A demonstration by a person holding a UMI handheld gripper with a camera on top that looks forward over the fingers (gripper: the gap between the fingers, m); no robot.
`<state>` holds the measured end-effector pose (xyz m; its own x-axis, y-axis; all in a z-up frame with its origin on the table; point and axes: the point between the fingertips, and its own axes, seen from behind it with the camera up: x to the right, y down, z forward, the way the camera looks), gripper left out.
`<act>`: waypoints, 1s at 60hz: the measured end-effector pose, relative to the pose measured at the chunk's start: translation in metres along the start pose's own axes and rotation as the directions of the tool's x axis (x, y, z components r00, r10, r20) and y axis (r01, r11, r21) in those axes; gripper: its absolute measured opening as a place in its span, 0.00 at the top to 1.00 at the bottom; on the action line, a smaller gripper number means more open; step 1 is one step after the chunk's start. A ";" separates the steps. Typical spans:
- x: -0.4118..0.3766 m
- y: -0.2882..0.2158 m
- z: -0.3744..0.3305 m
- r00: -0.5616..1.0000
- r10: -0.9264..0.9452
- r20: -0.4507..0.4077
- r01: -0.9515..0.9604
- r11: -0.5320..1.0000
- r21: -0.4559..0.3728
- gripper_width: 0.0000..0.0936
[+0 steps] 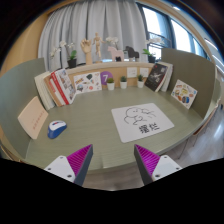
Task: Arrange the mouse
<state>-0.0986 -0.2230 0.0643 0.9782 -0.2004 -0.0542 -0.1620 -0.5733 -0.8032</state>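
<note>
The gripper (113, 163) hangs over the near edge of the desk (95, 135), its fingers (72, 162) spread apart with nothing between them. Beyond them lies a white sheet (141, 124). Off to the left, near the leaning books (57, 88), sits what looks like the blue-and-white mouse (57, 128).

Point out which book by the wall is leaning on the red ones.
The white book left of the red books; it tilts against them, while the picture books stand propped far right. Gripper open.
</note>
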 end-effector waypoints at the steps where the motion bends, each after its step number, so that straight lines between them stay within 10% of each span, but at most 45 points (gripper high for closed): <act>1: -0.014 0.006 0.003 1.000 -0.004 0.013 0.004 1.000 -0.011 0.12; 18: -0.200 0.044 0.051 0.979 -0.083 0.186 0.102 0.990 -0.095 0.10; 48: -0.307 -0.001 0.159 0.965 -0.145 0.217 0.174 0.977 -0.122 0.13; 60: -0.313 -0.013 0.181 0.956 -0.190 0.222 0.225 0.964 -0.143 0.32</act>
<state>-0.3796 -0.0086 -0.0158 0.9951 0.0940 -0.0311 0.0453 -0.7110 -0.7017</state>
